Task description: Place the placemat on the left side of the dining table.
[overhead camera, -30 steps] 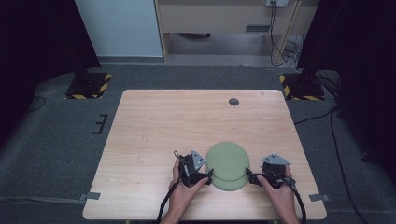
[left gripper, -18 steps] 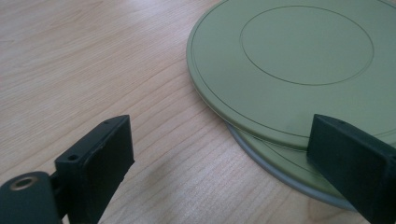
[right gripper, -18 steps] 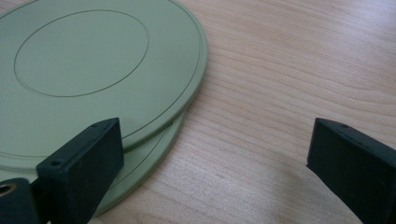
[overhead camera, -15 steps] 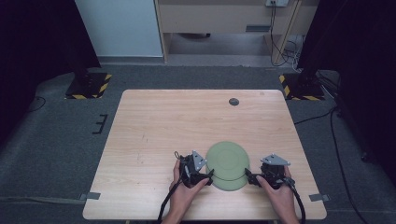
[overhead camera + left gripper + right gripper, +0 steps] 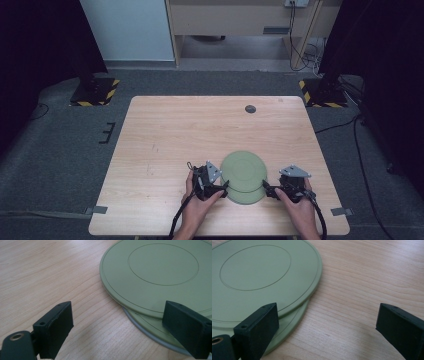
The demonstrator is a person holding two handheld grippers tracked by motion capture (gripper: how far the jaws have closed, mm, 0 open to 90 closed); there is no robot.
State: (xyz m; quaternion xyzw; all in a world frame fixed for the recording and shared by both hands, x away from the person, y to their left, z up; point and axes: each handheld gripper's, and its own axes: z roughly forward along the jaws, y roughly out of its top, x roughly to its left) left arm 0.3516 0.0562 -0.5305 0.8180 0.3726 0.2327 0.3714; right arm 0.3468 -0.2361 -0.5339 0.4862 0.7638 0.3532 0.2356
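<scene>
Near the table's (image 5: 165, 130) front edge, two green plates are being bracketed from either side: an upper plate (image 5: 243, 170) is lying slightly offset on a lower plate (image 5: 248, 196), so that a crescent of the lower one is being left exposed toward the person. The left gripper (image 5: 223, 186) is being held at the stack's left rim, its jaws standing wide apart and empty, with the right-hand jaw in the left gripper view poised over the plates' edge (image 5: 150, 312) and the other over bare wood. The right gripper (image 5: 267, 190) is being held at the opposite rim, jaws likewise spread with nothing between them; in the right gripper view the upper plate (image 5: 262, 277) is lying beside the left-hand jaw. Both tools are being kept about equally near, so the stack is sitting squarely between them. A small dark disc (image 5: 250, 108) is sitting well beyond the plates, near the far edge. The overhanging upper rim is probably what any coming pinch is turning on.
</scene>
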